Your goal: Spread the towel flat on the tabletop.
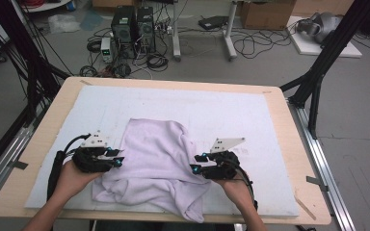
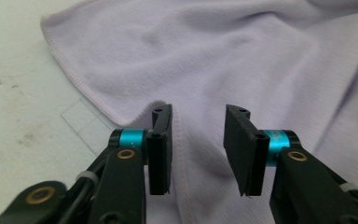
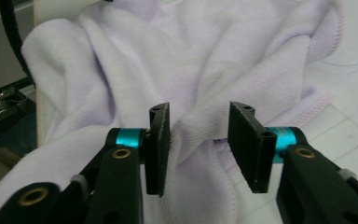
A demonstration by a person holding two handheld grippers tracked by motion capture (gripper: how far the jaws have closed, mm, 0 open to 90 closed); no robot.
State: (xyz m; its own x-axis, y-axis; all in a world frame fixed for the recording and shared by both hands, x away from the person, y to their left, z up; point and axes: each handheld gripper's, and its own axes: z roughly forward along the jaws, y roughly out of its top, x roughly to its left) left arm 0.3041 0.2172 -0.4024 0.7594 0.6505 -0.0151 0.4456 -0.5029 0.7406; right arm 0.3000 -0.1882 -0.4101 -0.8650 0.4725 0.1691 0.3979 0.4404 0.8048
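A crumpled pale lilac towel (image 1: 156, 159) lies on the white mat, near the table's front. My left gripper (image 1: 120, 160) sits at the towel's left edge. In the left gripper view its jaws (image 2: 199, 114) stand apart over the towel (image 2: 214, 56), whose hemmed edge runs between them, with neither pad pressing on it. My right gripper (image 1: 195, 163) is at the towel's right side. Seen from the right gripper, the jaws (image 3: 199, 112) are also parted; a raised fold of the towel (image 3: 135, 56) lies between them and brushes the left pad, with a gap to the other pad.
A white mat (image 1: 221, 110) covers most of the wooden table (image 1: 313, 192). A corner of the towel reaches the mat's front edge. Beyond the table, computer towers (image 1: 132, 29), cables and black frame posts (image 1: 318, 77) stand on the floor.
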